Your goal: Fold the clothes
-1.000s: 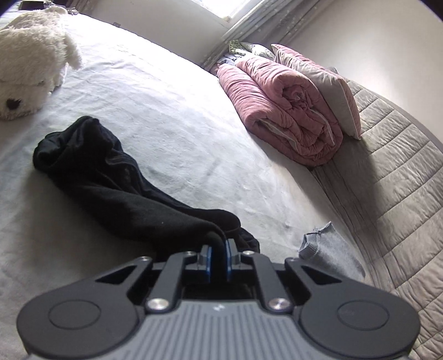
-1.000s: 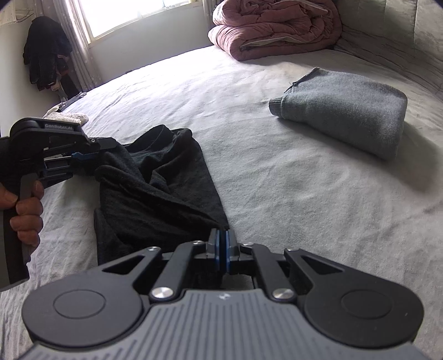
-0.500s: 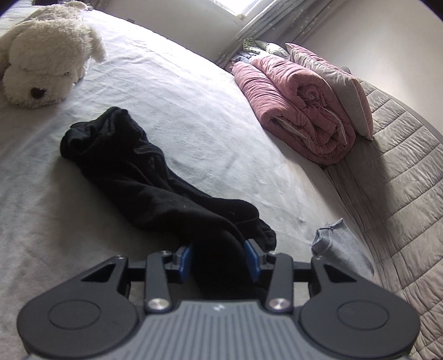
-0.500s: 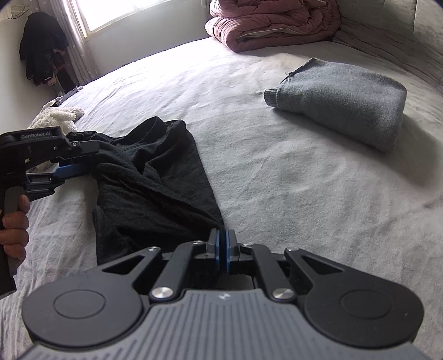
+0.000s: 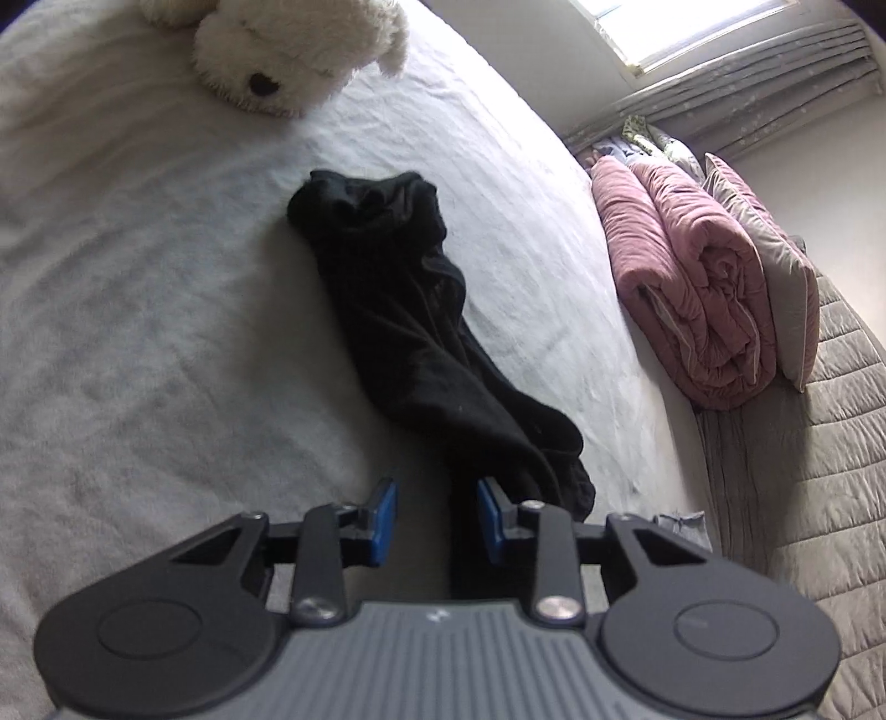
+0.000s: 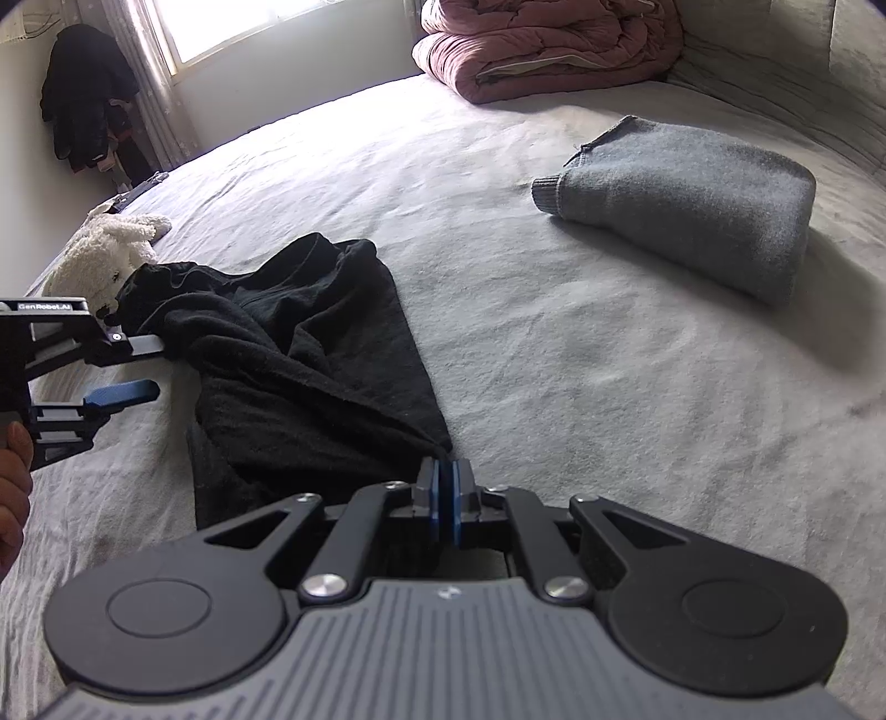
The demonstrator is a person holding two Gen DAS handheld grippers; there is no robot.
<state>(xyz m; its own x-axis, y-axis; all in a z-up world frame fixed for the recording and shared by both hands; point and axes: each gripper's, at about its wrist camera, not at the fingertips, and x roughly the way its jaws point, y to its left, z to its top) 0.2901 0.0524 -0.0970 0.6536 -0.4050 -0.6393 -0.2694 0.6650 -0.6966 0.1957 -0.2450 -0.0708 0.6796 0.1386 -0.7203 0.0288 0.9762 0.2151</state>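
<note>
Between your right gripper's (image 6: 443,501) clenched jaws sits a corner of the black garment (image 6: 310,360), which lies crumpled on the bed (image 6: 554,343). Your left gripper (image 5: 437,518) has its jaws closing around another fold of it, pads not yet pressing. "GenRobot.AI" reads on its housing. Your hand (image 6: 11,498) is cut off at the frame edge. Beyond lie a grey folded sweater (image 6: 681,199) and a plush dog (image 5: 293,50).

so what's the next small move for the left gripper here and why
Probably finish closing the left gripper on the black garment: its jaws are closing with a fold of cloth between the pads, not yet pinched, while the right gripper already pinches the other corner.
</note>
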